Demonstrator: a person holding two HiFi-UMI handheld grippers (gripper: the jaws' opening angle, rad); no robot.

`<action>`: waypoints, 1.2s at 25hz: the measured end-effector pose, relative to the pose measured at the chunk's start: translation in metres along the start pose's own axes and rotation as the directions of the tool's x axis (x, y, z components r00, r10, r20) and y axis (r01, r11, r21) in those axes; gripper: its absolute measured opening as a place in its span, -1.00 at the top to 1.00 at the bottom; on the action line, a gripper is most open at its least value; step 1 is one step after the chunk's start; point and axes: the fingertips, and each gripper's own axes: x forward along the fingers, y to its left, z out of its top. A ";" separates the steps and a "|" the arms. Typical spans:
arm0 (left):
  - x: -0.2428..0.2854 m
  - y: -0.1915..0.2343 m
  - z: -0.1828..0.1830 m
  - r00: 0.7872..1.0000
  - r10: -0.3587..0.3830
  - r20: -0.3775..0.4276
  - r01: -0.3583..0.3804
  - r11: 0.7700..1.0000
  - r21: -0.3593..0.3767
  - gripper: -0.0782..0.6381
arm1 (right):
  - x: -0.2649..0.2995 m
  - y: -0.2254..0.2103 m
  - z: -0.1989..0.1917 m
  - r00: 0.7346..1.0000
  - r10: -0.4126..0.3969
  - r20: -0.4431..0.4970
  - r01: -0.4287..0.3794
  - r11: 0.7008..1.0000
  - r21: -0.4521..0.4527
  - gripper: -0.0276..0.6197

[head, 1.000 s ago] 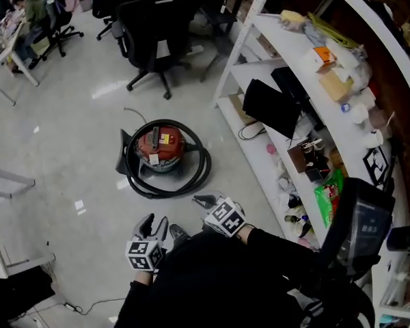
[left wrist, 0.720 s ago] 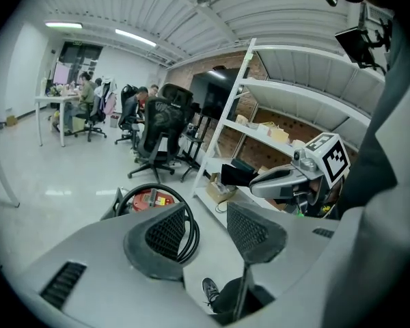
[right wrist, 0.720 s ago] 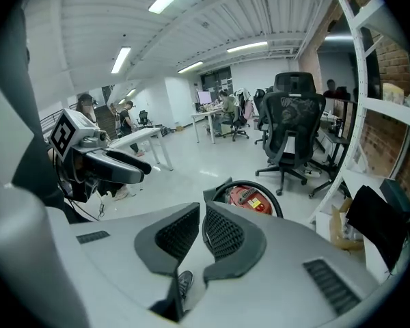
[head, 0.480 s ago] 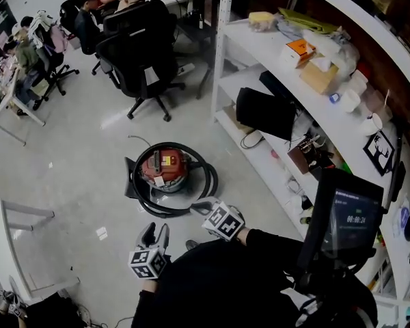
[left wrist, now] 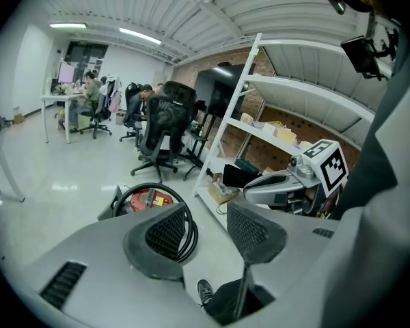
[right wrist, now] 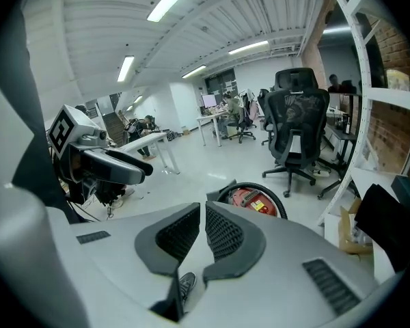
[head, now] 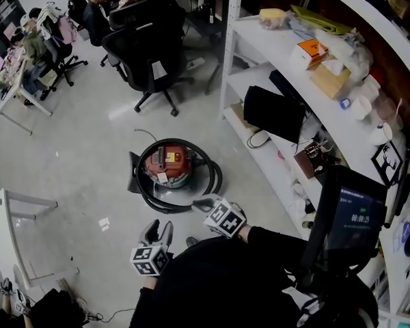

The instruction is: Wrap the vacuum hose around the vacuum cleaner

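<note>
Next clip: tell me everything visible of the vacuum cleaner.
The vacuum cleaner is a small round canister, red on top with a dark grille and a yellow-and-white label, plastic by its look. It stands upright on the pale glossy floor. Its black hose lies coiled around it in loops on the floor. A dark flat part juts out on its left in the head view; I cannot tell what it is.

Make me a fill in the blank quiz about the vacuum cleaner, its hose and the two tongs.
The vacuum cleaner has a body coloured ____.
The hose coiled around it is ____.
The left tongs stand ____, with nothing between them.
The right tongs are ____ and empty.
Missing words: red; black; open; shut.
</note>
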 end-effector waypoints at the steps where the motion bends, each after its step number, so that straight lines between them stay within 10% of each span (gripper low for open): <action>1: 0.001 -0.001 0.000 1.000 0.002 0.001 -0.002 1.000 -0.004 0.21 | -0.001 -0.001 0.000 1.000 0.004 -0.002 -0.004 1.000 -0.004 0.80; 30: 0.012 -0.001 -0.008 0.999 0.008 -0.031 -0.009 1.000 -0.030 0.21 | 0.005 -0.011 -0.006 1.000 0.011 -0.007 -0.010 0.999 0.032 0.80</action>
